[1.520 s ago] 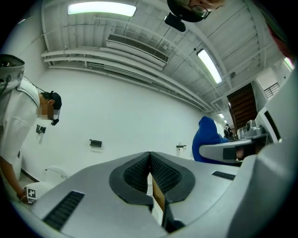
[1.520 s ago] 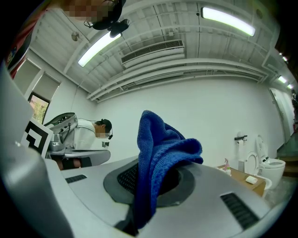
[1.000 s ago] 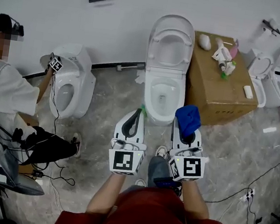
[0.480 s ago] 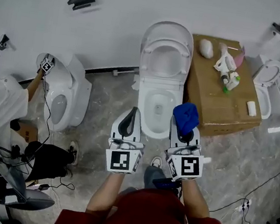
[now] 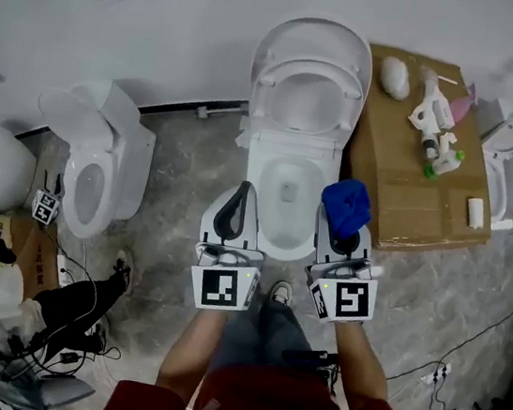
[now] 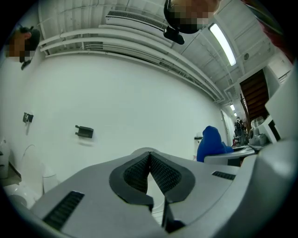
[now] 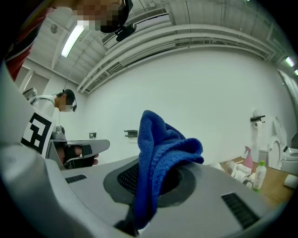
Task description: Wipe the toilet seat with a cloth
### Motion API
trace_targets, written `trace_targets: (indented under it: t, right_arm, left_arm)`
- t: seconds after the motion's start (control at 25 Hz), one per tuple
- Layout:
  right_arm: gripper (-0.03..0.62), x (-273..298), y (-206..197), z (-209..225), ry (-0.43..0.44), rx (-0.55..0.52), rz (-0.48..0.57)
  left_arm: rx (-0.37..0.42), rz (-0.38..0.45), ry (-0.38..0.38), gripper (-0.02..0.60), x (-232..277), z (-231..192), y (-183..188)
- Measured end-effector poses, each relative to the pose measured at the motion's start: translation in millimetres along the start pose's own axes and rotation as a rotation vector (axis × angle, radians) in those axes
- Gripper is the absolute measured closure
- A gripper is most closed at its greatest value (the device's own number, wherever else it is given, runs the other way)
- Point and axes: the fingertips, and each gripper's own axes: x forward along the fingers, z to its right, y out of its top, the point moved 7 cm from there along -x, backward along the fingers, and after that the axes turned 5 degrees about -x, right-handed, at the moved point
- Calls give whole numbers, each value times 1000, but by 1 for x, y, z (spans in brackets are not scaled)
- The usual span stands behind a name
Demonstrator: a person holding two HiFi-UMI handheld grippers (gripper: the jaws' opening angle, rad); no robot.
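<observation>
moved up to toilet (image 5: 260, 167); held left gripper (image 5: 242, 194) clenched empty, right gripper (image 5: 345, 229) clamped on blue cloth (image 5: 346, 201); reached wiping range, not contact.

The white toilet seat (image 5: 352, 99) stands at the far middle of the scene, apparently tipped up against the wall behind its open bowl (image 5: 280, 241). The blue cloth (image 5: 345, 205) (a knitted weave, bunched into folds) is nearer and just right of the bowl. It is pinched between the jaws of the right gripper (image 5: 342, 228), its upper part rising and drooping over to the right.
</observation>
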Motion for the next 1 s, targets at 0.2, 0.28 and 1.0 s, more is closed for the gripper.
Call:
trace_targets:
  t: [0.2,0.28,1.0]
  right_arm:
    - [542,70,-82,6,10,-21,-33]
    - [540,103,-121,11,16,-25,-42]
    - [540,284,-441,74,-127,19,-160]
  left_arm:
    - [-21,-7,-10,565,52,-40,-75]
    - [-29,-7,-10,566,73,-58,-110]
    - [-6,12,-58,566,169,-154,-350]
